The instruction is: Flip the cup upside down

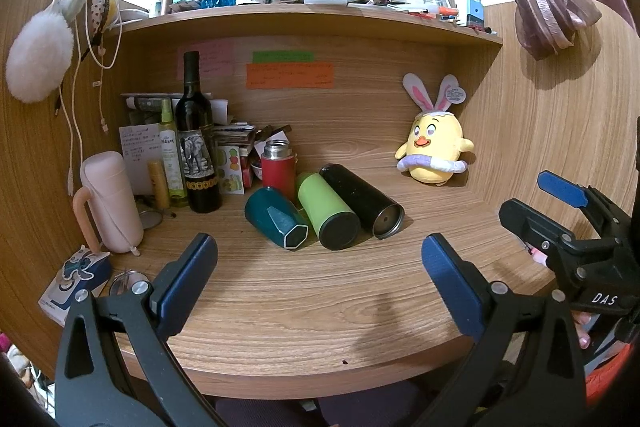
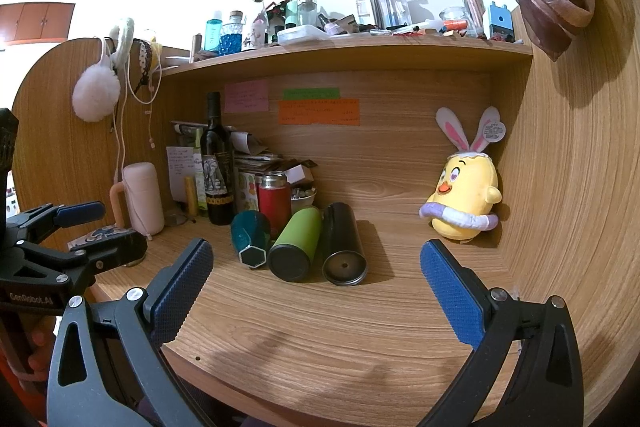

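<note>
On the wooden counter (image 1: 304, 291), in the left wrist view, three cups lie on their sides touching one another, bottoms toward the camera: a teal cup (image 1: 276, 218) with a six-sided base at 11 o'clock of centre, a green cup (image 1: 326, 211) just beside it, and a black cup (image 1: 360, 201) on the far side at 1 o'clock. A red flask (image 1: 278, 167) stands upright just behind them. A wine bottle (image 1: 198, 143) stands at 10 o'clock, and a yellow chick toy (image 1: 434, 151) sits at 2 o'clock against the back wall. The left claw (image 1: 320, 267) is released, its blue pads spread wide with nothing between them, near the cups but apart from them. The right claw (image 1: 536, 207) shows at 3 o'clock, also spread.

In the right wrist view, the same three cups lie at 12 o'clock: teal cup (image 2: 250, 237), green cup (image 2: 296, 247), black cup (image 2: 342, 247), side by side. The right claw (image 2: 316, 267) is released, pads wide, empty, short of the cups. The left claw (image 2: 100, 227) sits at 9 o'clock, spread. The chick toy (image 2: 464, 203) is at 2 o'clock.
</note>
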Demonstrator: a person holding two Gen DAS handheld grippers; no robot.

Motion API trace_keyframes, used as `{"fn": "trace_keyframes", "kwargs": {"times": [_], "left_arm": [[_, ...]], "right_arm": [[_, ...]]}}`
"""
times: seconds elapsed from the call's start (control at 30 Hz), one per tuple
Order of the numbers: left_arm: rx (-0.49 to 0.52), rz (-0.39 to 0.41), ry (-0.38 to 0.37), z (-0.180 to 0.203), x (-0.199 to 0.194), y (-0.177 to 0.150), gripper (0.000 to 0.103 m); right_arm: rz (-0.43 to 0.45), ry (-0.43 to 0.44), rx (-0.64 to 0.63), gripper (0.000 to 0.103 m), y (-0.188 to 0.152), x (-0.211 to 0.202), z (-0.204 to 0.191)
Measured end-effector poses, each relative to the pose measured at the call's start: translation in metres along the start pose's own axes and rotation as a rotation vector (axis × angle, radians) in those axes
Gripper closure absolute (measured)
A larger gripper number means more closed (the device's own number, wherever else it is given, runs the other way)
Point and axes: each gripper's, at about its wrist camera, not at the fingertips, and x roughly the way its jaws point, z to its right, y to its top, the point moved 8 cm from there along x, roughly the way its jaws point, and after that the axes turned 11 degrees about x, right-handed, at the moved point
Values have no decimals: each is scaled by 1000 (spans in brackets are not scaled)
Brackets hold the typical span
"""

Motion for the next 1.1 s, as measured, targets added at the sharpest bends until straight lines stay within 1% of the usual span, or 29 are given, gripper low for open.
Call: {"fn": "trace_keyframes", "kwargs": {"times": [0.17,0.23,0.27,0.4,1.0,1.1], "left_arm": [[0,-1,1,0,0,0,0],[0,-1,1,-1,-1,-1,0],[0,-2,1,-2,-1,-2,0],[-2,-1,0,-2,-2,-2,0],[-1,-3,1,-2,-1,-2,0],[-8,-8,-2,-6,-1,-6,0]], "right_arm": [[-1,1,0,0,0,0,-1],[-1,1,0,0,-3,2,5],[-1,1,-1,0,-1,-2,-2],[0,1,-6,0,-1,-1,-6],[-1,1,-6,0,-1,-1,-4],[0,1,-6,0,-1,-1,-3]]}}
